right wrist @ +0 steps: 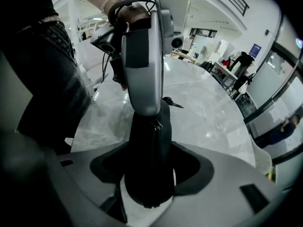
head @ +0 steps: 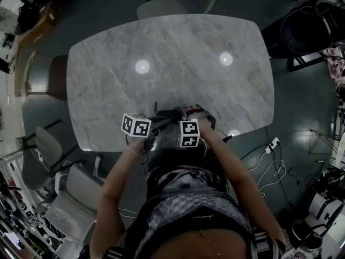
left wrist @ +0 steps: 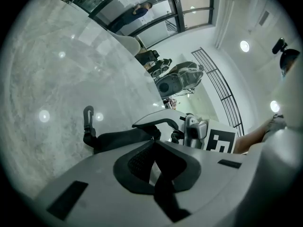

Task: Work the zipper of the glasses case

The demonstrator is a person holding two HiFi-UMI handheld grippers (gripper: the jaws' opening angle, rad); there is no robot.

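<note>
right gripper view shows the right hand-held gripper (right wrist: 149,183) clamped on one end of the case (right wrist: 147,145). the left hand-held gripper (left wrist: 155,150), jaws pressed together, seems to pinch the pull (right wrist: 156,124) partway along the case. the small pull could slip free, or the zip could jam if tugged off the case's line. the case is at the tabletop's (right wrist: 213,117) near edge, the person's body close behind it, with bare marble beyond it.
</note>
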